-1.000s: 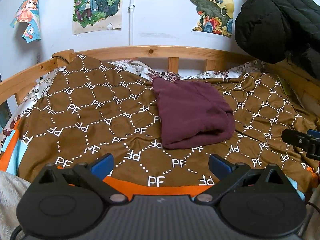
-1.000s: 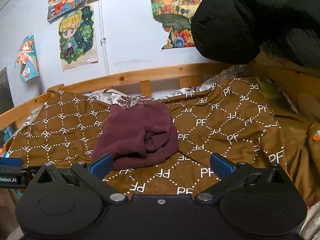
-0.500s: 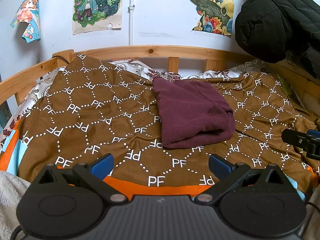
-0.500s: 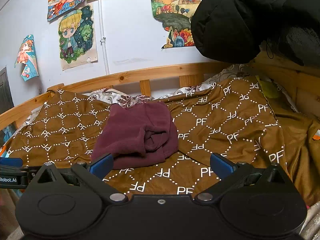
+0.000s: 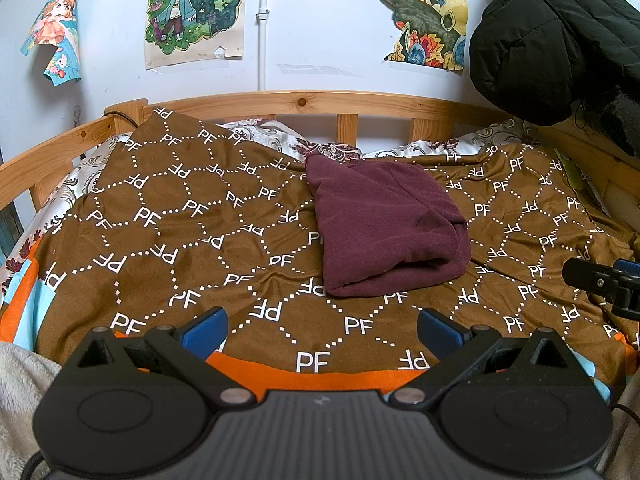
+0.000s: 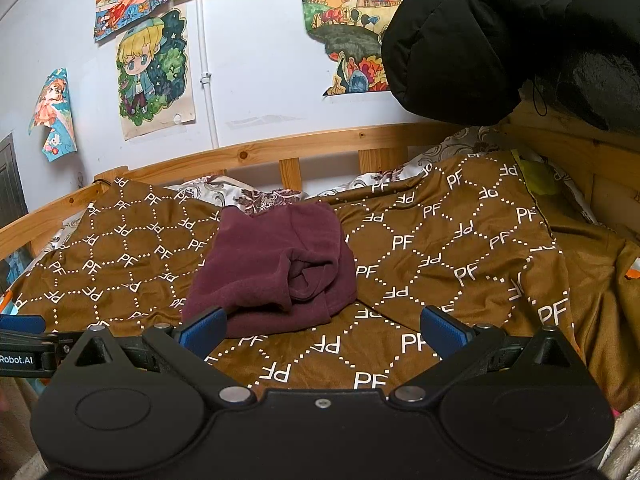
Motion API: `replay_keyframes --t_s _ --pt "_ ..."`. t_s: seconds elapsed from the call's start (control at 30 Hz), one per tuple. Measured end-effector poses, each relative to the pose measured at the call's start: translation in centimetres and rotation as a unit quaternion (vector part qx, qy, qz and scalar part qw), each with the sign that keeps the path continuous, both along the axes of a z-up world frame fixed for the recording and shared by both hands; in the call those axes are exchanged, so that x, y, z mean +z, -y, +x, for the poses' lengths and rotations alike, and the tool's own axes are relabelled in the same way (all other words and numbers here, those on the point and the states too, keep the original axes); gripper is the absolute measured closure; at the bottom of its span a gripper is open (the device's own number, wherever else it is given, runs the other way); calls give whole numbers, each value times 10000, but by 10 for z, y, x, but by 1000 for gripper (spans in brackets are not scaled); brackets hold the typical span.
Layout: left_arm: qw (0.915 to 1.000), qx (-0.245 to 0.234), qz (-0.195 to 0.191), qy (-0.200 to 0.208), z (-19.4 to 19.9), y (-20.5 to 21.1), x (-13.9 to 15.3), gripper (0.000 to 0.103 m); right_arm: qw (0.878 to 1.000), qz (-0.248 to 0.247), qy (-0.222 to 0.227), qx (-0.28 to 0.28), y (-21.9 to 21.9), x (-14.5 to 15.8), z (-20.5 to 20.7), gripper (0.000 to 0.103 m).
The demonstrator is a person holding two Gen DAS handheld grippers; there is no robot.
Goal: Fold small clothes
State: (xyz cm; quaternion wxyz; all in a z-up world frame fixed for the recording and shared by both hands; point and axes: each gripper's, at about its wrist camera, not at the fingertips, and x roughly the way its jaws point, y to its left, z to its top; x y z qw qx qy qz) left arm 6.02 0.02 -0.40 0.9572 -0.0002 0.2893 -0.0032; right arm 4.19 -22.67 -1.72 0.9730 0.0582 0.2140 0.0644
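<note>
Garment [image 5: 384, 224] folded on blanket [image 5: 192, 240]; left claw [image 5: 318, 326] spread, empty; right claw [image 6: 320, 326] spread, empty

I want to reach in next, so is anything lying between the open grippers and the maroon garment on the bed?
Nothing visible does. Between the left gripper and the maroon garment lies only bare brown blanket; the same holds for the right gripper.

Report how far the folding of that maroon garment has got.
Done: the maroon garment lies folded into a compact bundle on the brown blanket. In hand: nothing; the left gripper and right gripper are open, short of it. Left: perhaps tidying the loose layers at its open end.
</note>
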Motion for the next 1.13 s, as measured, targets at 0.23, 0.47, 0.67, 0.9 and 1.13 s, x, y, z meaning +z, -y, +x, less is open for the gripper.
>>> replay_keyframes --t_s 0.23,0.47,0.67,0.9,1.13 --pt "10000 -1 1 -2 0 0 0 1 10000 0 -4 1 0 0 0 1" --pt "10000 11 11 -9 0 0 0 1 10000 1 -9 0 0 0 0 1" --pt "9999 87 61 -116 3 -2 -3 1 10000 1 -9 0 0 0 0 1" --pt "9999 21 52 -146 5 -3 -3 1 10000 4 -14 -2 0 1 1 1" --pt "9998 9 60 -183 6 -3 -4 1 10000 -4 -34 -4 -1 -1 -1 1"
